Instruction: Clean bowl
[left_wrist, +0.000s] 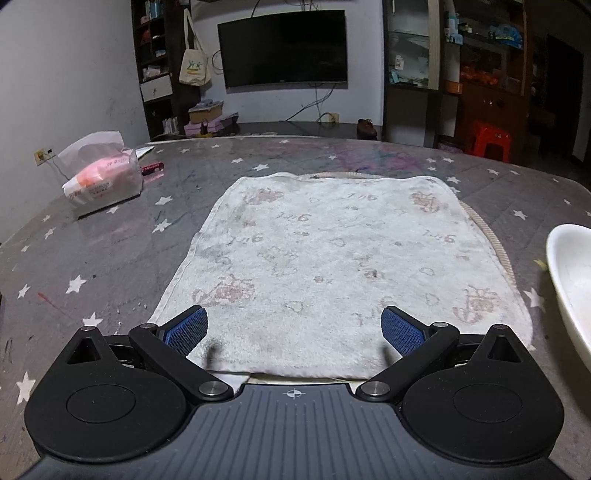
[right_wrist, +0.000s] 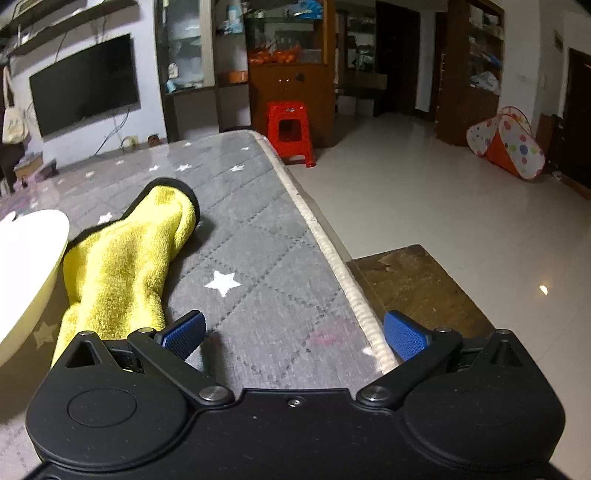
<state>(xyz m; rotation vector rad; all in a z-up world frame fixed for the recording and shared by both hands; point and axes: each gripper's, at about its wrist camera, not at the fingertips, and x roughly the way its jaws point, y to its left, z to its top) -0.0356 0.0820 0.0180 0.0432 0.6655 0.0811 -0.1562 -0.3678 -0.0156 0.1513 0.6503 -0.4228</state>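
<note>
Beside the bowl lies a yellow cloth; both tools (left, right) gape apart.

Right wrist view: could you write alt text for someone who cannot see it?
An open hand-held gripper with blue pads hovers over a grey star-patterned table cover, holding nothing. To its left lies a crumpled yellow cloth beside the rim of a white bowl. Beyond the table edge are a pale tiled floor, a red plastic stool and a wall-mounted television.
</note>
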